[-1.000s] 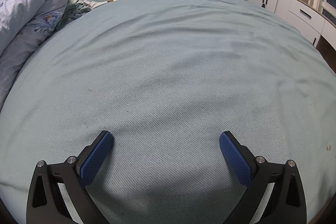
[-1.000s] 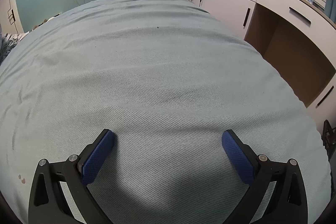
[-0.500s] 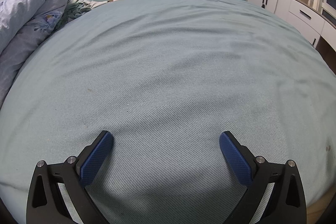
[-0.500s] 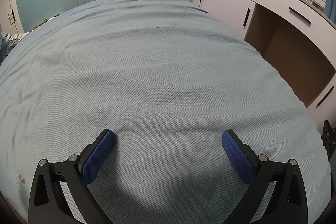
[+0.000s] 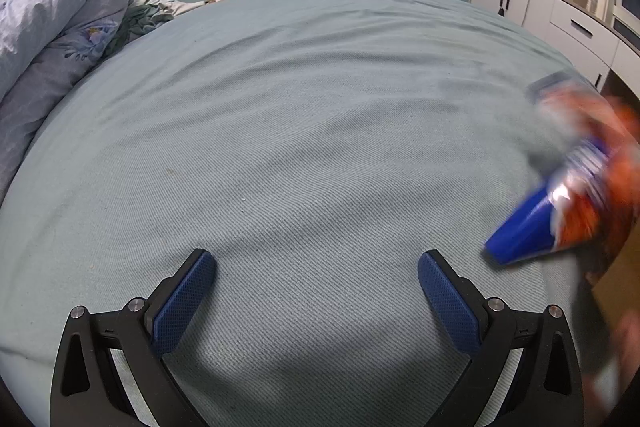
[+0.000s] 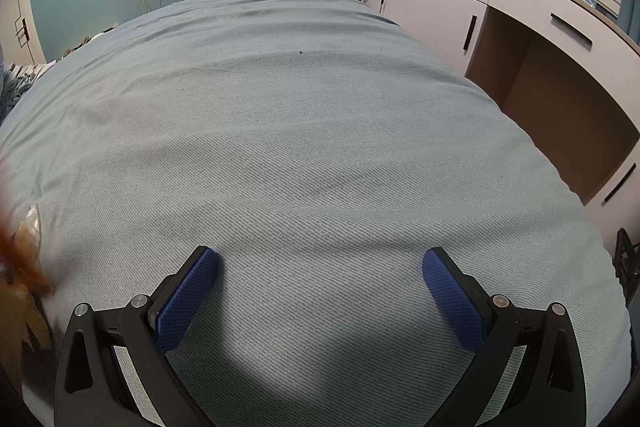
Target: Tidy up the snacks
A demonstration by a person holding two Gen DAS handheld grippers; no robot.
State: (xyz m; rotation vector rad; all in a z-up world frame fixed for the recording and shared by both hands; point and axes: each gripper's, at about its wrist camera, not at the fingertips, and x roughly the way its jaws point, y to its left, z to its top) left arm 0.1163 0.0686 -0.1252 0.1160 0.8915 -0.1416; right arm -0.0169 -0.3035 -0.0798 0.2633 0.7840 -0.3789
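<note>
A blue and orange snack bag (image 5: 560, 195), blurred by motion, is over the right side of the pale blue bed (image 5: 300, 107) in the left wrist view. Its orange edge shows at the far left of the right wrist view (image 6: 18, 259). My left gripper (image 5: 314, 291) is open and empty, low over the bed, with the bag to its right. My right gripper (image 6: 320, 291) is open and empty over the bed sheet (image 6: 300, 127), with the bag far to its left.
A bundled lilac duvet (image 5: 60, 27) lies at the bed's left. White cabinets and a desk with drawers (image 6: 520, 27) run along the bed's right side. A brown cardboard edge (image 5: 616, 279) shows at the right of the left wrist view.
A blue and orange snack bag has come into view, in motion, at the right of the left wrist view and the left edge of the right wrist view. Both grippers stay still and open.
</note>
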